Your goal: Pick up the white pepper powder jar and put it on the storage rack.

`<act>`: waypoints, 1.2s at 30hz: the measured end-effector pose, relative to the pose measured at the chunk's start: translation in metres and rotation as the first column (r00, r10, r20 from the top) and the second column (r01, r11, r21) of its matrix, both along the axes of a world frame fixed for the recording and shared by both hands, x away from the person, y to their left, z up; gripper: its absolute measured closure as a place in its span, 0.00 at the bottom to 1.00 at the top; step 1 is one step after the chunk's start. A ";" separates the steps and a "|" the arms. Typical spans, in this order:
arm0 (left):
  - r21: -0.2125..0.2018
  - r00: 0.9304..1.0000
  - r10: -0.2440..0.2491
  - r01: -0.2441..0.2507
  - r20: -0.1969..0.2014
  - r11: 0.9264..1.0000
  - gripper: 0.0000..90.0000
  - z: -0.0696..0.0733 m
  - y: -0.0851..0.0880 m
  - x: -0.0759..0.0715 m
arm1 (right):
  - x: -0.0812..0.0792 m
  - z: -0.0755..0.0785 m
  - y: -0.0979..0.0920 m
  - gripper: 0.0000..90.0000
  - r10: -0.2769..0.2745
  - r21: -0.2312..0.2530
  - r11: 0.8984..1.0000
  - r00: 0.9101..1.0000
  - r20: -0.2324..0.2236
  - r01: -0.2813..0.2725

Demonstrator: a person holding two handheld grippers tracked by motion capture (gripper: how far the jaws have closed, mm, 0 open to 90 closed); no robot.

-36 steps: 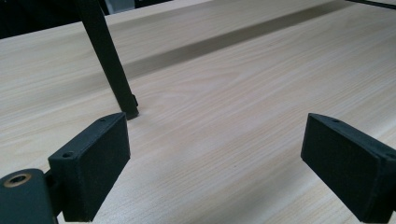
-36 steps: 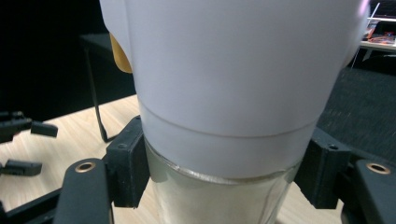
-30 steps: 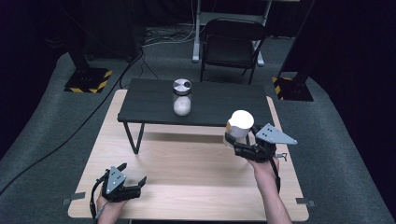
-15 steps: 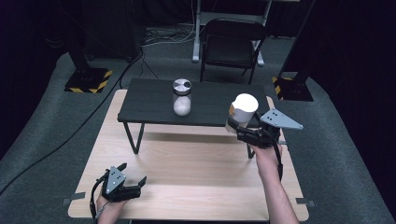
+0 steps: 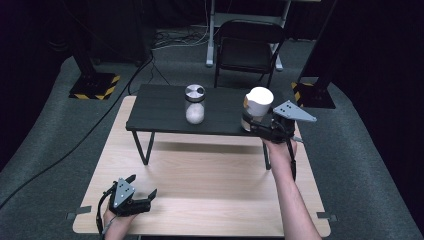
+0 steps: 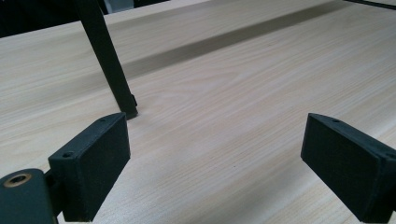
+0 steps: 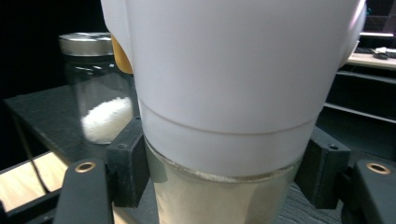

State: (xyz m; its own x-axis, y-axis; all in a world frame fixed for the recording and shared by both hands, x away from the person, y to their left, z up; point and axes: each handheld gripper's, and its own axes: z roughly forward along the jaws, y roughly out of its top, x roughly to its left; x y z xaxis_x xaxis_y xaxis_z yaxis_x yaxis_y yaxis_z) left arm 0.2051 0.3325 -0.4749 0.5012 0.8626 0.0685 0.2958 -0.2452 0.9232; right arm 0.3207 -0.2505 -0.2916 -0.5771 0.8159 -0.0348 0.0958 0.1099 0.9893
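Right hand-held gripper (image 5: 252, 125) clamped on white-lidded container (image 5: 256, 107), upright, over the dark shelf's (image 5: 155, 112) right end.
Jar (image 5: 194, 104) stood left of it, nearer this hand; left hand-held gripper (image 5: 142, 192) lay released, empty, on the worktop (image 5: 210, 180).

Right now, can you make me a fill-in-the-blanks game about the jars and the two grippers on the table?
1. The right gripper is shut on a jar with a ____ lid.
2. The other jar, with a silver lid, stands on the small ____ table.
3. The left gripper rests low over the wooden table with its fingers ____.
4. The powder inside the silver-lidded jar is ____.

Missing words: white; black; open; white
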 end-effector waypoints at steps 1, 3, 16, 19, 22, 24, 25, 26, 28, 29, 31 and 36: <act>0.000 1.000 0.000 0.000 0.000 1.000 0.09 0.000 0.000 0.000 | 0.002 0.000 0.001 0.33 -0.007 -0.002 1.000 1.000 -0.003 0.007; -0.002 1.000 0.000 0.000 -0.002 1.000 0.09 0.000 0.000 0.000 | 0.005 0.001 0.004 0.33 -0.019 -0.007 1.000 1.000 -0.011 0.019; -0.003 1.000 -0.001 0.001 -0.002 1.000 0.09 0.000 0.000 0.001 | 0.016 -0.005 0.010 0.31 -0.026 -0.002 1.000 0.999 -0.026 0.026; 0.000 1.000 -0.001 0.001 0.000 1.000 0.09 0.000 0.000 0.000 | 0.013 -0.005 0.010 0.24 -0.036 -0.008 0.999 0.999 -0.014 0.035; -0.001 1.000 0.000 0.000 0.002 1.000 0.09 0.000 0.000 0.000 | 0.009 -0.006 0.006 0.22 -0.034 -0.005 0.999 0.999 -0.011 0.034; -0.002 1.000 0.000 0.000 0.001 1.000 0.09 0.000 0.000 0.000 | 0.008 -0.006 0.002 0.18 -0.028 -0.001 1.000 0.999 -0.019 0.028; -0.002 1.000 0.000 0.000 0.001 1.000 0.09 0.000 0.000 0.000 | 0.006 -0.007 0.001 0.17 -0.028 -0.005 1.000 0.999 -0.023 0.028; -0.001 1.000 0.001 -0.001 0.001 1.000 0.09 0.000 0.000 0.000 | 0.004 -0.007 0.000 0.16 -0.032 -0.005 0.999 0.999 -0.027 0.032; -0.001 1.000 0.001 -0.001 0.002 1.000 0.09 0.000 0.000 0.000 | 0.000 -0.012 -0.005 0.12 -0.024 0.011 1.000 0.999 -0.031 0.025; -0.001 1.000 0.002 -0.002 0.003 1.000 0.09 0.000 0.000 0.000 | -0.001 -0.014 -0.008 0.11 -0.017 0.012 1.000 0.999 -0.033 0.018; -0.002 1.000 0.002 -0.002 0.003 1.000 0.09 0.000 0.000 0.000 | -0.007 -0.018 -0.012 0.09 -0.011 0.005 1.000 1.000 -0.026 0.011; -0.002 1.000 0.004 -0.004 0.003 1.000 0.09 0.000 0.000 -0.001 | -0.018 -0.031 -0.025 0.07 0.020 0.008 1.000 1.000 -0.020 -0.020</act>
State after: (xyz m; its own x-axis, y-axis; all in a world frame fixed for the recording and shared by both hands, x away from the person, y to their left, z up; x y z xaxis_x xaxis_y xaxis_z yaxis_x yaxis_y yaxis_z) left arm 0.2046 0.3321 -0.4754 0.4978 0.8646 0.0679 0.2943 -0.2420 0.9246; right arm 0.3026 -0.2753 -0.3229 -0.5940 0.8043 -0.0169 0.1132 0.1044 0.9881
